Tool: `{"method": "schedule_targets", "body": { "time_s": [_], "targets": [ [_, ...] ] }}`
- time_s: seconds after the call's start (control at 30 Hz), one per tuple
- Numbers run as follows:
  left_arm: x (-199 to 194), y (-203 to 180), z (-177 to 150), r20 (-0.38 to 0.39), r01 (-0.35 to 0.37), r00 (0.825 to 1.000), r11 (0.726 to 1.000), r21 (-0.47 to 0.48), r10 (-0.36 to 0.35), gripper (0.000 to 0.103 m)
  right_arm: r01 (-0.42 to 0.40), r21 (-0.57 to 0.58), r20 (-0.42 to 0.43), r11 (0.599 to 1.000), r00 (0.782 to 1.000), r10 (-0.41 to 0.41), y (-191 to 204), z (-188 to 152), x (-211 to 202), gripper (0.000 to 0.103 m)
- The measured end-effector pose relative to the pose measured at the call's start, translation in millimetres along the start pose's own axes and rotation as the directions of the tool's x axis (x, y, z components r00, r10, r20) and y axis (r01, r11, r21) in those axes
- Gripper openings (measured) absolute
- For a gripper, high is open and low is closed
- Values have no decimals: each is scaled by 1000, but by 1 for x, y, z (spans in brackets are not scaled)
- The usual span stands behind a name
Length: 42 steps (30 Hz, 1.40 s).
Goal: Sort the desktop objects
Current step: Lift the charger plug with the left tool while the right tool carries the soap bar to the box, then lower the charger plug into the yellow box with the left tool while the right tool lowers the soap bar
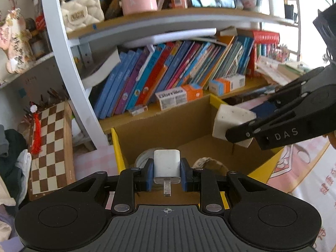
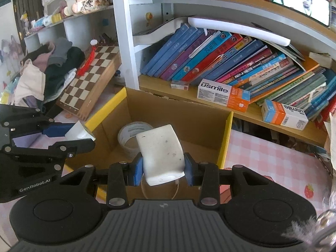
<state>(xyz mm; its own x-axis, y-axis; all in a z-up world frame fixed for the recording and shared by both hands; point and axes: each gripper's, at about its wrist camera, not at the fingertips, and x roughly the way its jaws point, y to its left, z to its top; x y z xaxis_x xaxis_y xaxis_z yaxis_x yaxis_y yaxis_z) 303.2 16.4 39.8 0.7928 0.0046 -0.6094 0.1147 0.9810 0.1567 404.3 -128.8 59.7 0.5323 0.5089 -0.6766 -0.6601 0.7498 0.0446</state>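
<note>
The left gripper point(image 1: 167, 171) has its jaws clenched on a white charger point(image 1: 167, 166), above the cardboard box point(image 1: 168, 121). The right gripper point(image 2: 161, 168) grasps a white block point(image 2: 160, 155) over the same box, near the tape roll point(image 2: 131, 134) inside it.

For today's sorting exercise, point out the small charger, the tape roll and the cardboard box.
small charger point(image 1: 167, 163), left wrist view, white body.
tape roll point(image 2: 128, 132), right wrist view, top rim.
cardboard box point(image 2: 178, 113), right wrist view, back wall.

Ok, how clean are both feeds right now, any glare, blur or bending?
Left wrist view: window glare washes out the right edge, shelf bows from fisheye, white charger sharp. Right wrist view: even light, white block sharp, lower-right corner smeared.
</note>
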Motion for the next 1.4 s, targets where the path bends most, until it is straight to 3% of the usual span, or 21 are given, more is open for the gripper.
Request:
{"method": "schedule_targets", "body": {
  "time_s": [0.4, 0.83, 1.1, 1.4],
  "targets": [
    [58, 8, -1, -133, 29, 991, 999, 13, -27, 24, 32, -147, -91, 989, 995, -46, -8, 25, 68, 36],
    [92, 7, -2, -219, 43, 975, 998, 56, -30, 24, 32, -287, -234, 957, 967, -103, -4, 24, 139, 36],
    [103, 3, -5, -252, 63, 966, 996, 57, -47, 24, -8, -294, -311, 956, 946, -88, -5, 24, 157, 36],
    [105, 3, -5, -258, 77, 964, 995, 58, -60, 24, -21, -214, -355, 977, 933, -58, -12, 24, 161, 36]
  ]
}}
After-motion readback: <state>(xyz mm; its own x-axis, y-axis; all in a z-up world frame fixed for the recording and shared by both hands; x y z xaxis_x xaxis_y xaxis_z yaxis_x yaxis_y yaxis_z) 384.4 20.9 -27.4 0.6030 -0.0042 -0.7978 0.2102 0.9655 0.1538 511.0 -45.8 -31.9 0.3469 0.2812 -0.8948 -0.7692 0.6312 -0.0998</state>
